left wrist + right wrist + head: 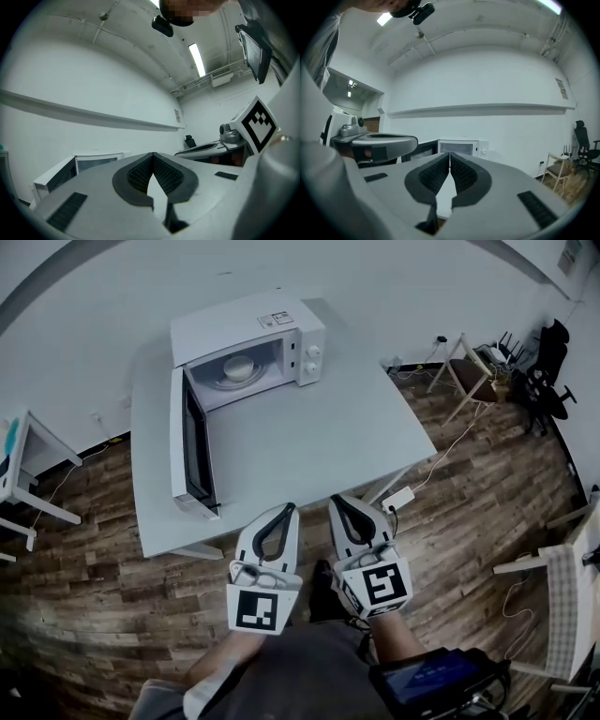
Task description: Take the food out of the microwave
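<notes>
The left gripper [282, 514] and right gripper [341, 504] are both closed and empty at the bench's [309, 442] near edge. At 12 o'clock stands the microwave [281, 329], its door [186, 442] open, with the food [238, 367] inside. A chair [461, 364] stands at 2 o'clock.

The microwave [251, 345] stands at about eleven o'clock from me, on the far left part of the table [309, 442]. It is a white box with two knobs [312, 351] on its right-hand panel and a label [276, 319] on its top. Its door [190, 448] is swung wide open, reaching out from the cabinet toward seven o'clock, with the dark window showing. Inside, the food [238, 367] lies mid-cavity, a pale round mound on a round dish [217, 377].
</notes>
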A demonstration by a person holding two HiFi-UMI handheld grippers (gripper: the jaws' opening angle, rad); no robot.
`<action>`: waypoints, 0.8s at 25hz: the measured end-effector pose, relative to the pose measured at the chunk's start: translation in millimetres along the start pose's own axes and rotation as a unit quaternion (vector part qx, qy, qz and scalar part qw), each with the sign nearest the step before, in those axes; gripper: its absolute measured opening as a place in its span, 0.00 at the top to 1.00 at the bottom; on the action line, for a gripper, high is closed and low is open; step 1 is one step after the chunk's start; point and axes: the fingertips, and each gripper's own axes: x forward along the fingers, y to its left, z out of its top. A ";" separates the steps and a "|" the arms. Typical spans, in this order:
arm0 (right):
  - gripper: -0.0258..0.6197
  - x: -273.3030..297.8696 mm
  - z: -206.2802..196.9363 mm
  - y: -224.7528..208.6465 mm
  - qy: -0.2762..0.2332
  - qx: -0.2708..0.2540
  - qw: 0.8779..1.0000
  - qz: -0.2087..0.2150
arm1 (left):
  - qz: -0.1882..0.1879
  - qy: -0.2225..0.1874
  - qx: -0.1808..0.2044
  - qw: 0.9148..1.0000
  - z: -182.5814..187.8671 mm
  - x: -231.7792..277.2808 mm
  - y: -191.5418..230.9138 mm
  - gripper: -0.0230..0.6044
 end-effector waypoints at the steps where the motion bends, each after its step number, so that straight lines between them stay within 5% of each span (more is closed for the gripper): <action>1: 0.94 8.3 -1.3 -8.4 0.002 0.005 1.000 0.008 | 0.006 0.004 0.001 1.000 -1.1 11.4 1.6 0.95; 13: 0.94 75.8 -5.0 -100.7 -0.004 0.037 0.996 0.079 | 0.060 0.029 0.038 0.997 4.8 119.9 3.9 0.95; 20: 0.94 112.2 -6.8 -97.2 0.004 0.032 0.991 0.128 | 0.100 0.041 0.034 0.994 -3.1 134.6 28.6 0.95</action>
